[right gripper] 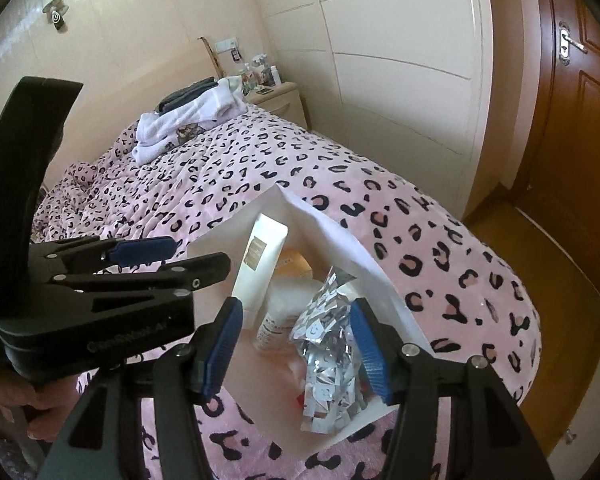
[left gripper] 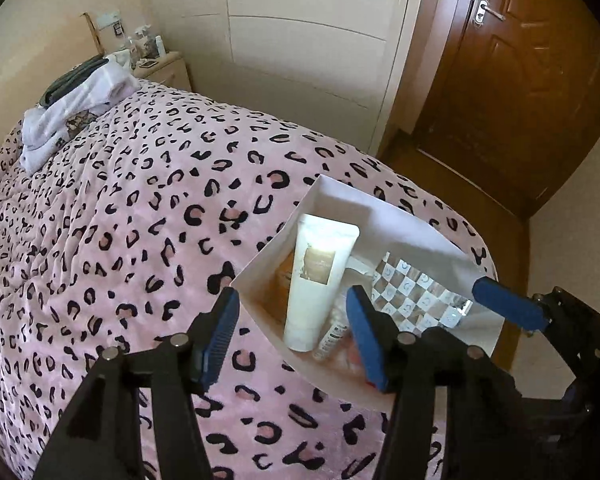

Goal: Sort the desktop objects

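- One bed with a pink leopard-print blanket [left gripper: 120,220] fills most of both views; it carries everything else.
- One brown wooden door [left gripper: 540,80] stands at the far right, next to one cream wardrobe [left gripper: 300,40].
- One stack of folded white and grey laundry [left gripper: 72,112] lies at the far left of the bed, well apart from the box.
- One white cardboard box [left gripper: 260,264], open at the top, sits near the right edge of the bed, holding the sorted things.
- One white tube [left gripper: 320,276] lies in the left part of the box, cap toward the near side.
- One silver checkered foil packet [right gripper: 328,344] lies in the right part of the box, crumpled.
- One small white bottle [left gripper: 332,334] lies beside the tube's cap; one orange item under the tube is too hidden to name.
- Left gripper [left gripper: 292,340]: fingers spread wide, holding nothing, above the box's near left corner.
- Right gripper [right gripper: 296,348]: fingers spread wide on either side of the foil packet, not pressing it.
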`<state>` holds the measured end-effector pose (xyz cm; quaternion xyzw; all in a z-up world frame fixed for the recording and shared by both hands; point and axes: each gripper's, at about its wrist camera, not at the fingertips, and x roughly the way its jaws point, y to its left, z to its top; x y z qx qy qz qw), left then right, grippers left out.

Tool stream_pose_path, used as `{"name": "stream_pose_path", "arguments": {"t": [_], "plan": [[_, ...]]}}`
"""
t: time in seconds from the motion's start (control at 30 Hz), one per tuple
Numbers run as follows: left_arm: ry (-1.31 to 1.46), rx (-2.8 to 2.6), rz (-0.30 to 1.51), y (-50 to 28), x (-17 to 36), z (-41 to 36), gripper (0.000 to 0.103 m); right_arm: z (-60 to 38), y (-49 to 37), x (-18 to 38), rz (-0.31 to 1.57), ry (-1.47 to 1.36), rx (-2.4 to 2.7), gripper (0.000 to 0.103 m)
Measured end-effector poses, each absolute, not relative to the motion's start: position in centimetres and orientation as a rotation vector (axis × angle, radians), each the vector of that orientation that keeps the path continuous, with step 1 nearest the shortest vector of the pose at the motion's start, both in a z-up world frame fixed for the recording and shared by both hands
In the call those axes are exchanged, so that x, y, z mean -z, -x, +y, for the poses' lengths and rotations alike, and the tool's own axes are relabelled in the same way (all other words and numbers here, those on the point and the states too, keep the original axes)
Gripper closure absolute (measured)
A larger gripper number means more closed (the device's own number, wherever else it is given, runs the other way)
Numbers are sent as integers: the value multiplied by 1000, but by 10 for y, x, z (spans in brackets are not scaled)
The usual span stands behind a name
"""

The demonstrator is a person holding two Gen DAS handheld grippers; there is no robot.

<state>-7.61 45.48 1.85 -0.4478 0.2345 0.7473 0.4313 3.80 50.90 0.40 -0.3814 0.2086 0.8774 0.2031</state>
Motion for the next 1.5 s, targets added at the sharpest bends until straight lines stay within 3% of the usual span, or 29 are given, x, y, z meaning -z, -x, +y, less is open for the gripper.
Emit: {"name": "stream_pose_path", "arguments": {"t": [0.33, 0.63, 0.83, 1.13, 1.5], "plan": [[1128, -1877, 564, 57, -20, 432, 46, 511, -77, -1, 661, 1066, -2390, 46], [1210, -1943, 473, 13, 13, 365, 45, 502, -130, 26, 739, 1052, -2336, 46], [1223, -2019, 441, -17, 16, 340, 45, 479, -133, 30, 694, 1072, -2311, 46], [1091, -2159, 385, -45, -33, 327, 22, 457, -139, 6, 557, 1094, -2282, 46], [1052, -2195, 426, -59, -57, 336, 20, 455, -155, -22, 516, 1030, -2272, 45]]}}
